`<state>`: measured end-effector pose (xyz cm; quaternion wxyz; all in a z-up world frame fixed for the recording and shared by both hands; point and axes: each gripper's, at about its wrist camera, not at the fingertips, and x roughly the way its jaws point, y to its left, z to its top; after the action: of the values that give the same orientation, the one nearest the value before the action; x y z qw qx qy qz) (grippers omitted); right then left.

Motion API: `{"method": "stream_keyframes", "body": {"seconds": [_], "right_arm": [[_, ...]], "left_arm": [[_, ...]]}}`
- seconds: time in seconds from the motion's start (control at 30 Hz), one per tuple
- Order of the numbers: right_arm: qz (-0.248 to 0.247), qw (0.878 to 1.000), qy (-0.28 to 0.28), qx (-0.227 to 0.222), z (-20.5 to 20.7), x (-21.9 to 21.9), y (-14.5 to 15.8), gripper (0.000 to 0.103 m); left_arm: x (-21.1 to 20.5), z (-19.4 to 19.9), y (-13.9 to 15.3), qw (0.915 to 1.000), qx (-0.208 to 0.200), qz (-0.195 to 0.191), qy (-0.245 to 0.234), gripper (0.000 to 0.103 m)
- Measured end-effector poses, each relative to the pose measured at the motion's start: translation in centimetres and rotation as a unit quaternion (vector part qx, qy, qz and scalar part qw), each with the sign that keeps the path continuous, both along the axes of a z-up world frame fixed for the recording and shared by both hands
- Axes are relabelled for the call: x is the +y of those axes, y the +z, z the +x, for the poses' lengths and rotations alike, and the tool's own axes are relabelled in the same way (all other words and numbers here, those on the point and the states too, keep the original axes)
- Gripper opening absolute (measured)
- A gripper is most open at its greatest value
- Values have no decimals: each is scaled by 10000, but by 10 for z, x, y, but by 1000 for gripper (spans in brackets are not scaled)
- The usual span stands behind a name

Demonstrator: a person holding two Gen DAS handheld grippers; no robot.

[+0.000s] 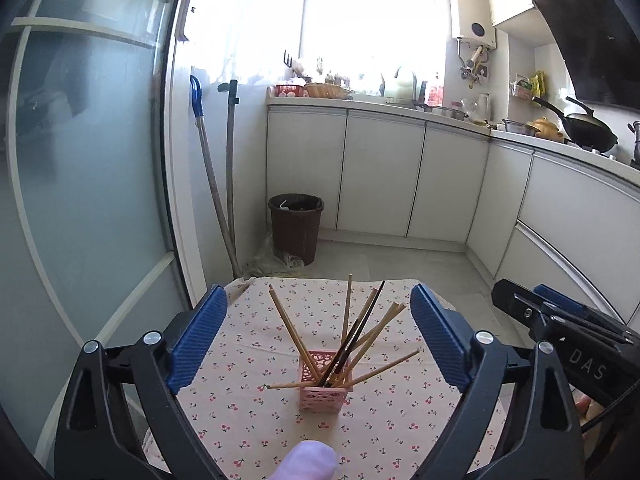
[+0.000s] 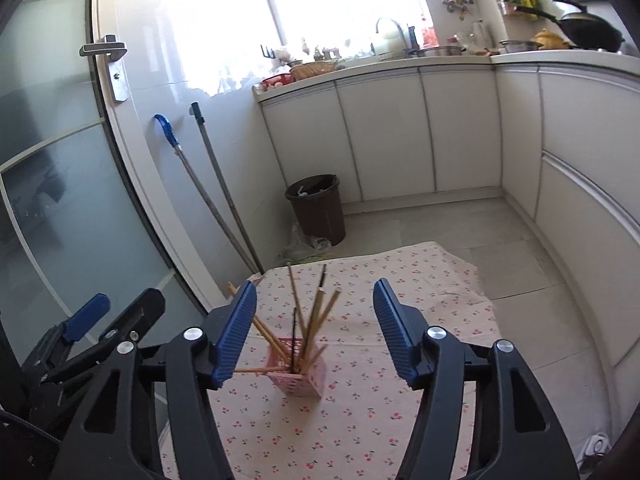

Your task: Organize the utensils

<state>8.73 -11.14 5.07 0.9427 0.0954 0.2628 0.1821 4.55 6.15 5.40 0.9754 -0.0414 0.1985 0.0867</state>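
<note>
- The left gripper [image 1: 316, 340] stands wide, nothing between its blue pads; the pads touch nothing.
- The right gripper [image 2: 316, 336] is also apart, its pads clear of everything.
- A pink holder [image 1: 325, 384] sits on the table [image 1: 400, 420], ahead of and below both grippers, roughly midway between each pair of fingers.
- Chopsticks [image 1: 372, 328] stand in the holder, fanned out in several directions; most are tan, at least one is dark.
- One tan chopstick [image 1: 286, 386] pokes out sideways through the holder's left wall, near level.
- In the right wrist view the left finger hides part of that sideways stick and of another leaning left.
- The table carries a cloth with a cherry print.
- The right gripper shows at the right edge of the left wrist view, beside the left one; the left gripper shows at the left edge of the right wrist view.
- Beyond the table, on the floor, a brown bin [image 1: 296, 226] stands by white cabinets [image 1: 380, 172]; two mop handles [image 1: 218, 184] lean left of it.
</note>
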Motion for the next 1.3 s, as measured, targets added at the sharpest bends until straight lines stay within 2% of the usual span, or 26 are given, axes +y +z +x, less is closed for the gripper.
{"method": "stream_keyframes", "body": {"seconds": [0.07, 0.13, 0.2, 0.3, 0.4, 0.47, 0.6, 0.7, 1.03, 1.3], "right_arm": [[-218, 9993, -302, -74, -10, -11, -6, 70], [-477, 9967, -631, -154, -21, -21, -12, 72], [-711, 9927, -936, -275, -31, -29, -18, 79], [-955, 9835, -1434, -546, -46, -40, -24, 92], [-1026, 9766, -1723, -773, -55, -47, -27, 96], [-1068, 9750, -1781, -789, -57, -50, -29, 96], [-1233, 9719, -1901, -641, -52, -54, -36, 96], [-1290, 9728, -1839, -556, -51, -56, -41, 96], [-1108, 9776, -1782, -186, -42, -61, -51, 96], [-1035, 9784, -1788, -57, -37, -62, -54, 96]], "left_arm": [[-10, -7, -5, 9997, -86, 168, 137, 96], [-18, -13, -10, 9983, -239, 348, 414, 96], [-24, -22, -13, 9964, -398, 418, 617, 96], [-35, -26, -17, 9972, -280, 489, 500, 96], [-42, -29, -23, 9967, -229, 523, 574, 96], [-44, -31, -26, 9959, -214, 543, 685, 96], [-49, -27, -29, 9975, -89, 487, 498, 96], [-52, -26, -33, 9969, -89, 562, 538, 96], [-53, -17, -42, 9980, 106, 444, 445, 96], [-60, -15, -46, 9974, 204, 565, 409, 96]]}}
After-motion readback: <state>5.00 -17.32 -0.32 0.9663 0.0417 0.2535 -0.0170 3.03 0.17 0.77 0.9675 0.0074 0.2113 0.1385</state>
